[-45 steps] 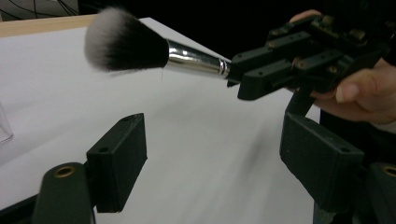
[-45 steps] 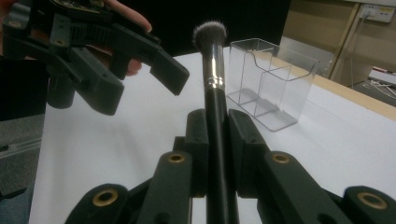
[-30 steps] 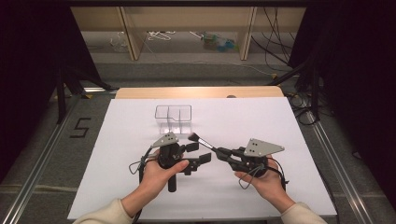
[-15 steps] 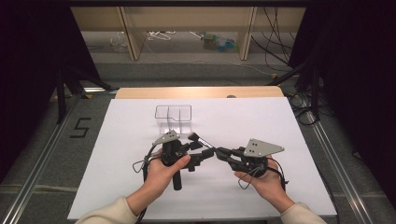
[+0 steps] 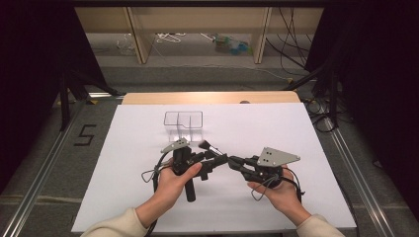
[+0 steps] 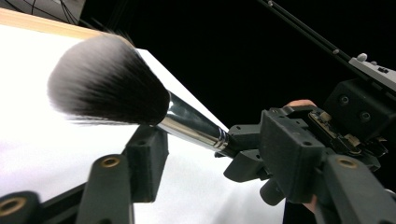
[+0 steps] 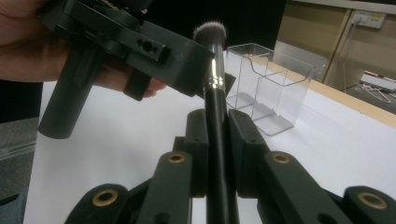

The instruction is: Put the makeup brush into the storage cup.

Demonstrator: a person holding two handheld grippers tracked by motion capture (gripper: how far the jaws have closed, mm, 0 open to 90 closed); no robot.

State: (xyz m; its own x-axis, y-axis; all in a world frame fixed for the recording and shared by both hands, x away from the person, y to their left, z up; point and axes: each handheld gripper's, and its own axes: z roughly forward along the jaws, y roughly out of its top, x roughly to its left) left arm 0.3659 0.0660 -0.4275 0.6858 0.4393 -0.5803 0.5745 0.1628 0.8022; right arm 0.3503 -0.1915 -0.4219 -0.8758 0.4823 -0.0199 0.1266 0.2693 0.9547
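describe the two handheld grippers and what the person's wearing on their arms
Both the left gripper and the right gripper are matte black with brass-coloured pivot bushings, a grey three-cornered plate on top and a thin black looping cable. The left has a cylindrical handle. The sleeves are pale beige.

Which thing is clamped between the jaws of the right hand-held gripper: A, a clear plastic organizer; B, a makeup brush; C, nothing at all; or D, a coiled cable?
B: in the right gripper view the right hand-held gripper has both jaws pressed against the black handle of the makeup brush, while the clear organizer stands apart on the table behind it.
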